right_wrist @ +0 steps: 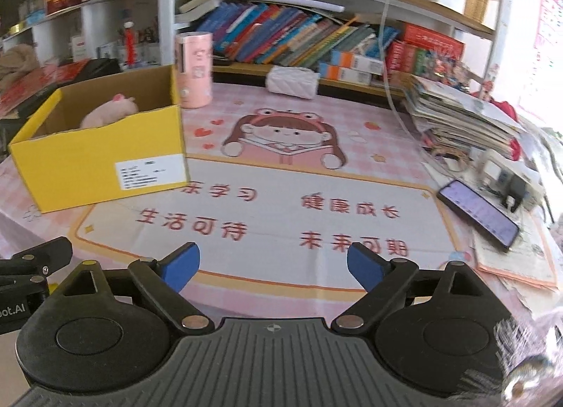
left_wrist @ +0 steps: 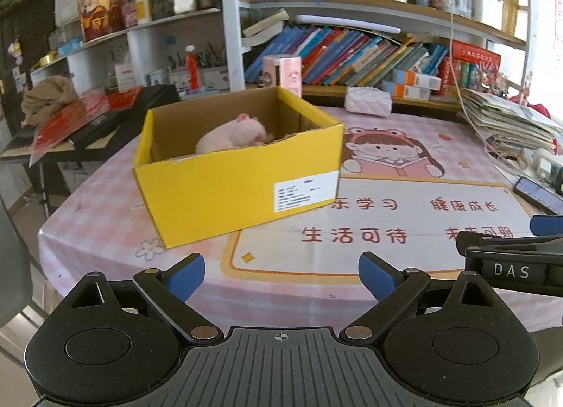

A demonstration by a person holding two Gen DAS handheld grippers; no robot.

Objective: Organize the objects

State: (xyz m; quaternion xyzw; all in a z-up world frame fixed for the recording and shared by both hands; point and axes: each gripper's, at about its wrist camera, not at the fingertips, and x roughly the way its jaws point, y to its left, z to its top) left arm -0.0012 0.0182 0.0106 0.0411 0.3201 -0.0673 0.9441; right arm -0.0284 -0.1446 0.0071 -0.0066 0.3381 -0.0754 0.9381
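Here, a yellow box [left_wrist: 225,192] sits open-topped on the left part of the bench [left_wrist: 369,252], turned at an angle, one corner toward the cameras; its long axis runs from near left to far right in the left view. White label on the long near wall, print too small to read. Inside lies a pink plush [left_wrist: 232,136], long axis roughly along the box, small ear bump up toward its far end; its lower half is hidden by the near wall, face not readable. Behind the box, a pink cylinder [right_wrist: 194,69] stands upright, partly cut off by the box corner. Left hand-held gripper [left_wrist: 281,276] wide, nothing between the pads, hovering over the mat. Right hand-held gripper [right_wrist: 272,268] likewise wide and empty. Phone [right_wrist: 478,213] lies flat at right, screen lit, text blurred. Right edge smeared by fisheye.
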